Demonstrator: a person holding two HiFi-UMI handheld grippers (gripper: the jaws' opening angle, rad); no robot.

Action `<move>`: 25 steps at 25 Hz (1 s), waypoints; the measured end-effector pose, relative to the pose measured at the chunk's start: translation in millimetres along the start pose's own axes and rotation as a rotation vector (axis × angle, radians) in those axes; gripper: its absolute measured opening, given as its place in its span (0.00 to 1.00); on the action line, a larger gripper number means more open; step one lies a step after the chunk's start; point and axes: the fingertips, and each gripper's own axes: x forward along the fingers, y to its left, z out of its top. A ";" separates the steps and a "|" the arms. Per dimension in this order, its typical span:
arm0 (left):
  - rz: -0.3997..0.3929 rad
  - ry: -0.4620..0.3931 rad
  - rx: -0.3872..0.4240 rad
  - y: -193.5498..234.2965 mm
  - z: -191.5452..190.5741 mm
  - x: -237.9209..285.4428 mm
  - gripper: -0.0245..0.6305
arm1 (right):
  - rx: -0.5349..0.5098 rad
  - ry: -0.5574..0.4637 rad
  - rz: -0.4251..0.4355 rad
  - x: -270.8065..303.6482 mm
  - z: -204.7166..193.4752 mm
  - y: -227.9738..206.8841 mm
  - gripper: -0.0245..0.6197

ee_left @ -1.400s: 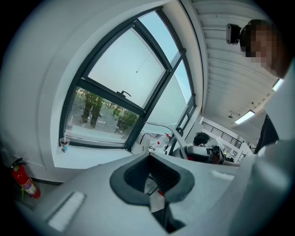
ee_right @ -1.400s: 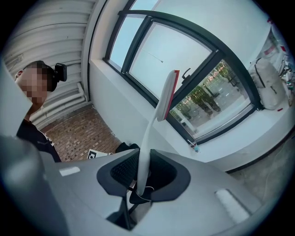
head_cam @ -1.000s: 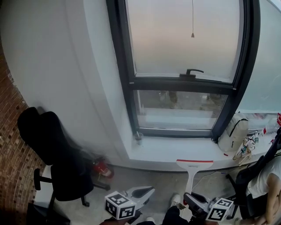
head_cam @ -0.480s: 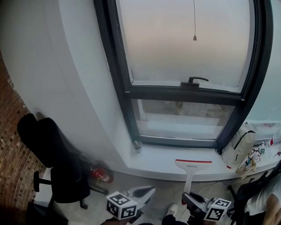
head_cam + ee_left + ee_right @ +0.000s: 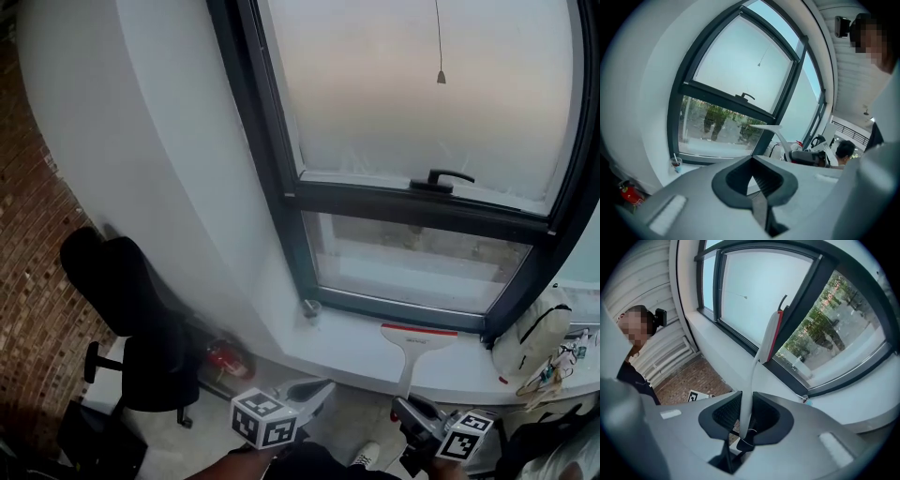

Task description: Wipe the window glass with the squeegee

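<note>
Gripping the white handle of the squeegee (image 5: 413,345), the right gripper (image 5: 405,409) has its jaws closed on the shaft. The tool stands upright, its red-edged blade uppermost. From the head view the blade sits below the window glass (image 5: 412,94), level with the sill (image 5: 347,349) under the lower pane. The left gripper (image 5: 317,388) hangs lower and to the left of the window, jaws pressed together with nothing between them. A cup (image 5: 310,307) stands on the sill at the window's lower left corner. A black chair (image 5: 131,319) stands well left of the window.
</note>
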 end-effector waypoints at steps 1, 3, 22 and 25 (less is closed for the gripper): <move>0.012 -0.008 0.001 1.3 4.4 2.1 0.04 | 0.002 0.008 0.014 3.3 2.7 -2.8 0.19; 0.031 -0.012 0.004 2.2 10.8 4.1 0.04 | 0.001 0.025 0.035 10.2 6.1 -6.0 0.19; 0.021 0.025 0.014 123.5 45.6 13.9 0.04 | -0.069 0.052 0.058 172.5 28.1 -51.5 0.19; -0.010 0.073 0.033 153.7 48.5 21.0 0.04 | -0.071 0.044 0.027 211.6 32.2 -65.0 0.19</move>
